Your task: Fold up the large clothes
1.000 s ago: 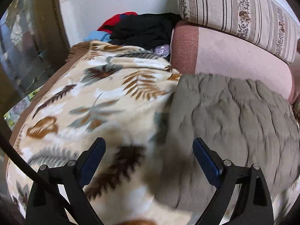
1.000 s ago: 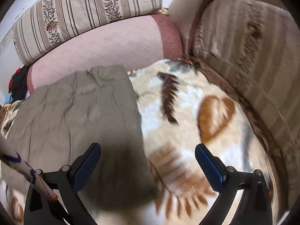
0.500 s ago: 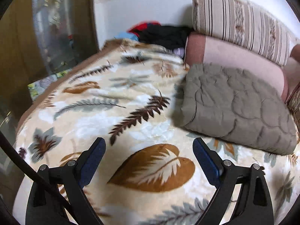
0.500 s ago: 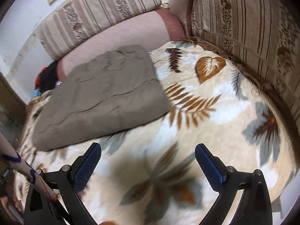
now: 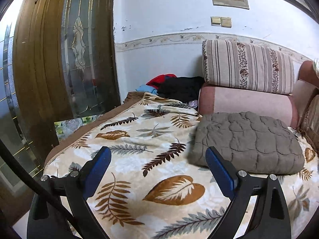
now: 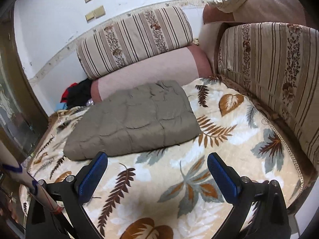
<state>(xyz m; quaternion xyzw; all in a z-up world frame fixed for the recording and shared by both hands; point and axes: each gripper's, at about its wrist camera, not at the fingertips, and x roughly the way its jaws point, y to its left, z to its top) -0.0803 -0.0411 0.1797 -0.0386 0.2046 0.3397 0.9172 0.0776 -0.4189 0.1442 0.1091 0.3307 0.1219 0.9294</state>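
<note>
Grey-brown quilted padded garment point(image 5: 249, 141) sits folded, centre-right of frame, on the leaf-print fleece blanket point(image 5: 139, 159). We judge folding finished. Our left gripper point(image 5: 158, 171) and right gripper point(image 6: 157, 171) hover spread, empty. Next: fetch from dark clothes pile point(image 5: 179, 88).

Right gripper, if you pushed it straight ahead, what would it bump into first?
Most likely the leaf-print blanket on the sofa, since the open right gripper seems to tilt down toward it. The folded grey quilted garment lies just beyond, up and to the left. Depth is hard to judge here.
</note>
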